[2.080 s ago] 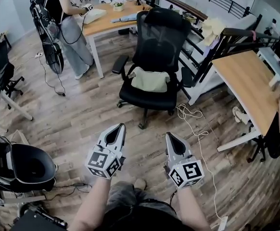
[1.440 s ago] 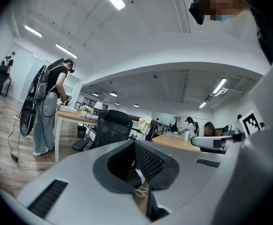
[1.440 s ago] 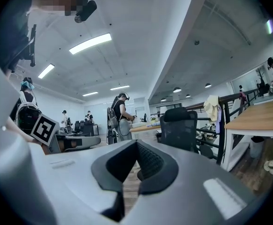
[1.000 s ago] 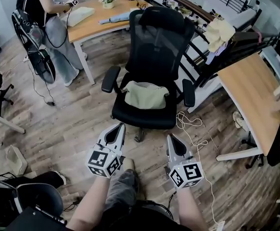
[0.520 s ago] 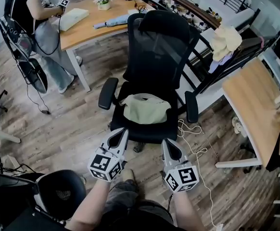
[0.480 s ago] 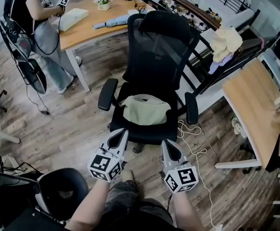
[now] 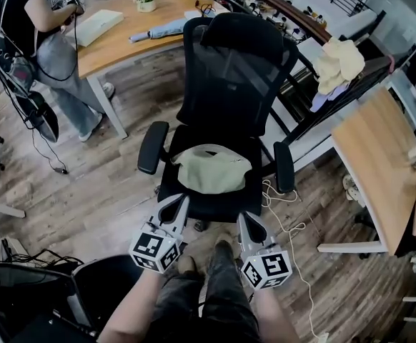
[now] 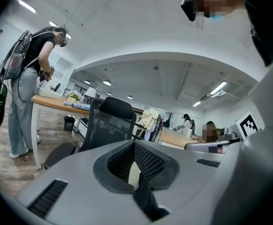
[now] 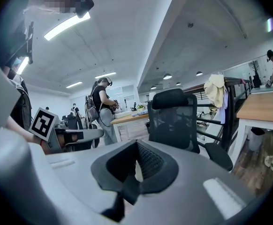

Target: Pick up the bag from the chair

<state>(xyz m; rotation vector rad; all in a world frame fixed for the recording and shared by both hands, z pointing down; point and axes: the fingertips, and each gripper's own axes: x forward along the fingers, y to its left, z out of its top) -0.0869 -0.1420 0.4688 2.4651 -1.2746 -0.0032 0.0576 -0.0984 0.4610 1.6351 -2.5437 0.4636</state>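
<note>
A pale green bag [image 7: 211, 168] lies on the seat of a black mesh office chair [image 7: 231, 70]. My left gripper [image 7: 181, 200] hovers just in front of the seat's front left edge, shut and empty. My right gripper [image 7: 242, 216] is level with it at the seat's front right, also shut with nothing held. In the left gripper view a sliver of the bag [image 8: 133, 174] shows past the closed jaws, with the chair [image 8: 109, 125] behind. The right gripper view shows the chair [image 9: 174, 118] straight ahead.
A wooden desk [image 7: 115, 38] stands at the back left with a person [image 7: 33, 41] beside it. Another wooden table [image 7: 376, 148] is at the right. A white cable [image 7: 283, 191] trails on the floor. A second black chair [image 7: 101, 288] sits at my lower left.
The chair and bag have drawn closer in the head view. Both grippers have come up to the seat's front edge, still shut.
</note>
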